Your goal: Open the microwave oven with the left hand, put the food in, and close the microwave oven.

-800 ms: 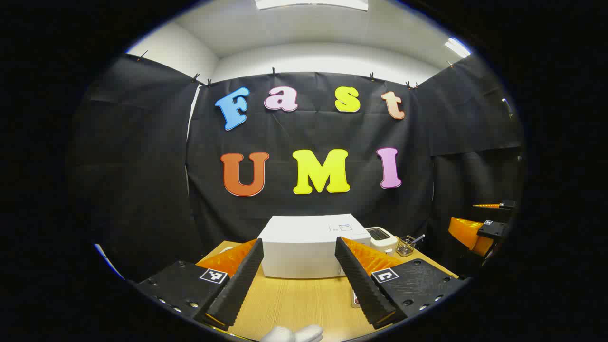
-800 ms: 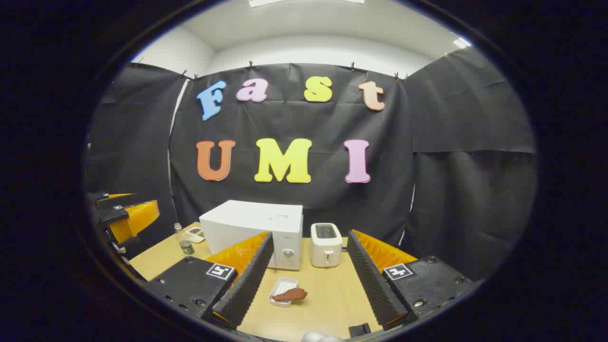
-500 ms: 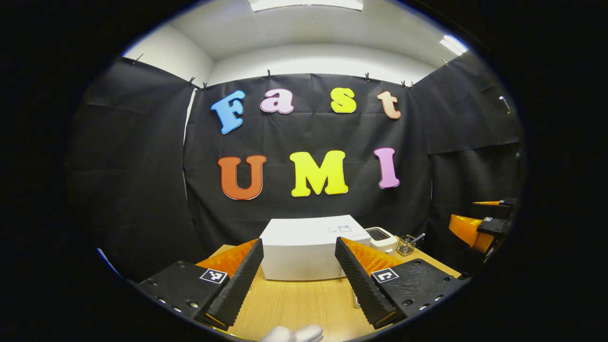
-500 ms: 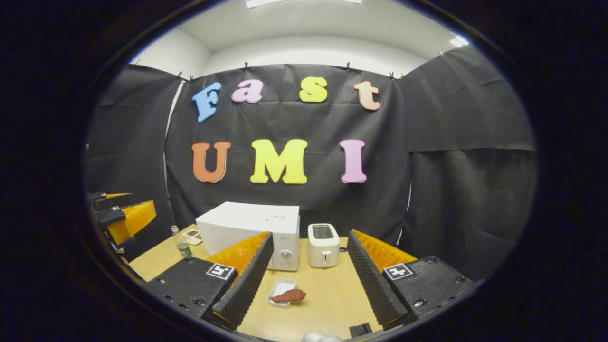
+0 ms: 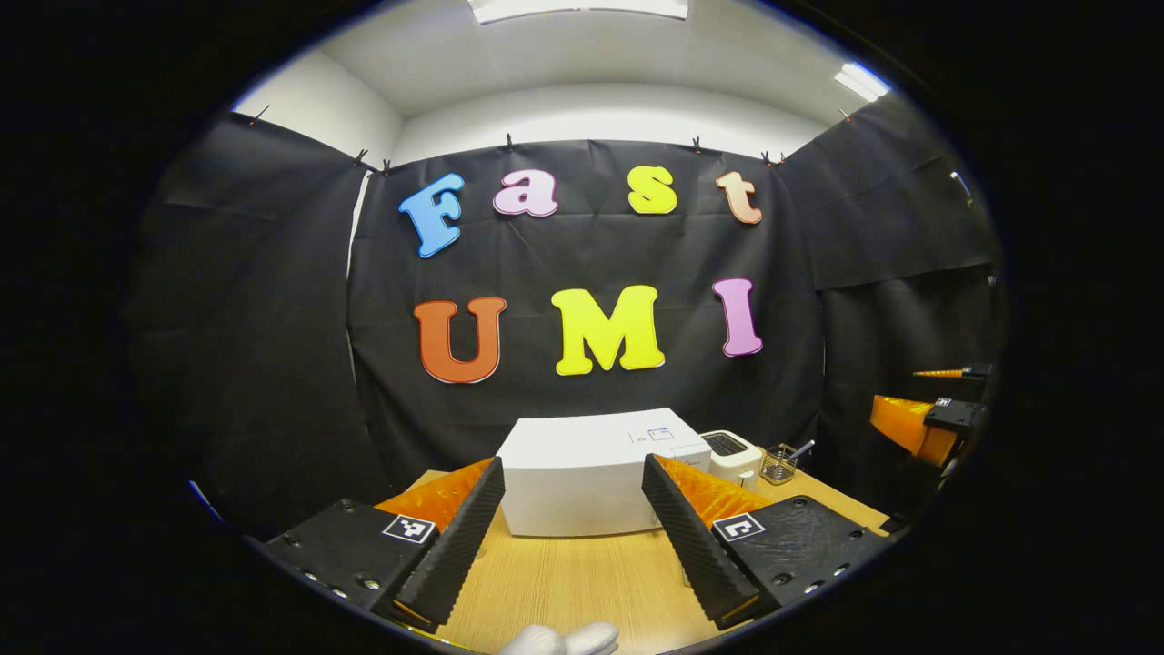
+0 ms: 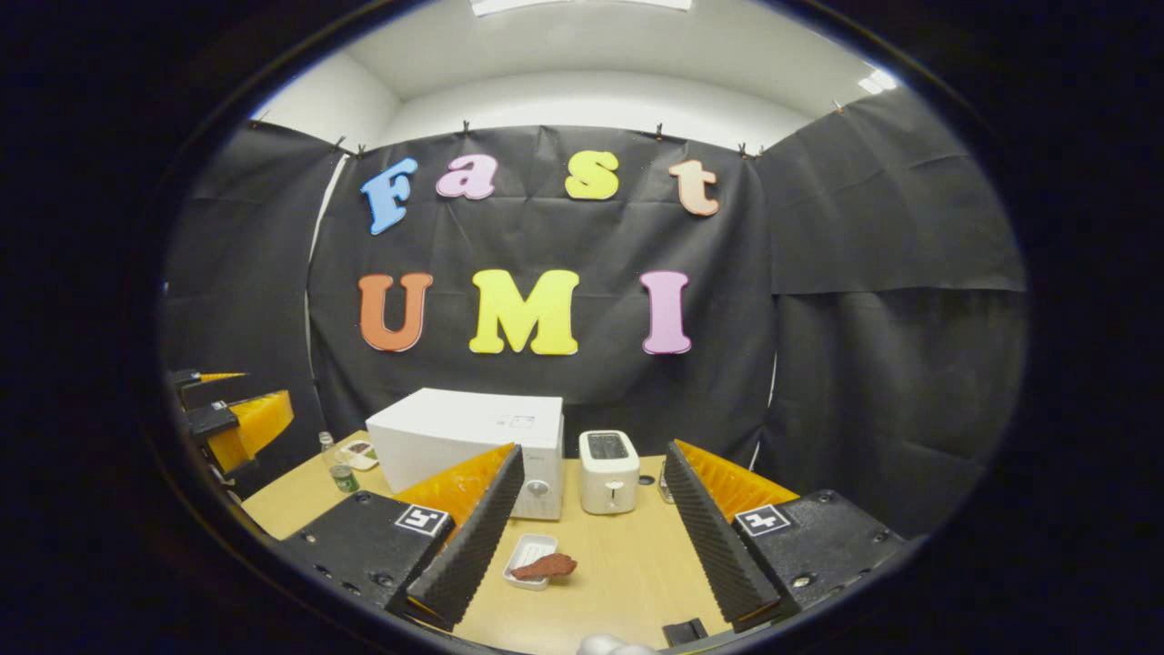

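Note:
A white microwave point(image 5: 596, 468) stands shut on the wooden table point(image 5: 564, 582), straight ahead of my left gripper point(image 5: 573, 473), which is open and empty well short of it. In the right gripper view the microwave point(image 6: 473, 435) sits left of centre, and a reddish-brown piece of food point(image 6: 544, 567) lies on a small white tray point(image 6: 526, 557) in front of it. My right gripper point(image 6: 591, 464) is open and empty above the table, with the tray near its left finger. Each gripper shows at the edge of the other's view: the right gripper point(image 5: 928, 423), the left gripper point(image 6: 232, 418).
A white toaster point(image 6: 607, 471) stands right of the microwave. A wire cup with utensils point(image 5: 780, 464) sits beyond the toaster. A small bottle point(image 6: 338, 464) and a dish point(image 6: 359, 452) stand left of the microwave. A gloved fingertip point(image 5: 559, 639) shows at the bottom edge.
Both views have drifted slightly: the scene shifts a little left in the right gripper view, and the right gripper sits a bit higher in the left gripper view. Nothing was grasped or opened.

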Demonstrator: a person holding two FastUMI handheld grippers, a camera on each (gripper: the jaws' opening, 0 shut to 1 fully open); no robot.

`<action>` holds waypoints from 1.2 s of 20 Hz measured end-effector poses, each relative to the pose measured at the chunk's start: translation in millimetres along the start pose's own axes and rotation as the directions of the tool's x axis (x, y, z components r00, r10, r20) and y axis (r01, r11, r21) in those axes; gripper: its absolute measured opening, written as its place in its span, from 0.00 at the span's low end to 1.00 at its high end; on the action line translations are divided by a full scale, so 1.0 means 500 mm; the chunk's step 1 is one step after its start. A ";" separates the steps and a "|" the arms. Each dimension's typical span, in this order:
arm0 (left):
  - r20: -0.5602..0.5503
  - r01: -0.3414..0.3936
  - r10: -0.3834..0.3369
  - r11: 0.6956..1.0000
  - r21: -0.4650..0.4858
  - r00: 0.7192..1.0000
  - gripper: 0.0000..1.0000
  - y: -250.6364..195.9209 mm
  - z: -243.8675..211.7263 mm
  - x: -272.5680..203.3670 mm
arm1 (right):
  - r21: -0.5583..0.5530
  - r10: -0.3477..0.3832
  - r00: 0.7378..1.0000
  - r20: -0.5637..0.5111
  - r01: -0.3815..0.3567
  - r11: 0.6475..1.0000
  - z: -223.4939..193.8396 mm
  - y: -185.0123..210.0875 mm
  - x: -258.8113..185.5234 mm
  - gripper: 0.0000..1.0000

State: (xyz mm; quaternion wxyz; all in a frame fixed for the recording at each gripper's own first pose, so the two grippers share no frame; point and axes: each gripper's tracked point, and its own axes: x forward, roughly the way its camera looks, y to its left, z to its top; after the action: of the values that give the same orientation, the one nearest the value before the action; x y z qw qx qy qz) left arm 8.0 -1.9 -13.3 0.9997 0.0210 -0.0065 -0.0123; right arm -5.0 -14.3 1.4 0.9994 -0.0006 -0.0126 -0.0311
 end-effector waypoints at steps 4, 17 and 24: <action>-0.021 0.024 -0.025 0.999 -0.027 0.999 0.95 -0.048 -0.059 0.058 | -0.017 -0.009 1.000 -0.008 0.009 1.000 -0.009 -0.042 0.011 0.99; -0.117 0.010 -0.014 0.999 -0.042 0.993 0.95 -0.260 -0.350 0.401 | -0.057 -0.070 0.993 -0.096 0.064 0.996 -0.029 -0.258 0.124 0.99; -0.183 -0.015 0.008 0.999 -0.040 0.983 0.95 -0.285 -0.461 0.533 | -0.093 -0.108 0.976 -0.190 0.091 0.992 -0.097 -0.307 0.136 0.99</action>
State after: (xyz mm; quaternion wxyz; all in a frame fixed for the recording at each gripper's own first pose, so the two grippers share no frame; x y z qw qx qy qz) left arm 274.0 -141.4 -246.0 0.9963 0.0016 0.0853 -0.0046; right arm 54.3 -171.6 -45.4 0.9922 -0.0386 0.0866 -0.0815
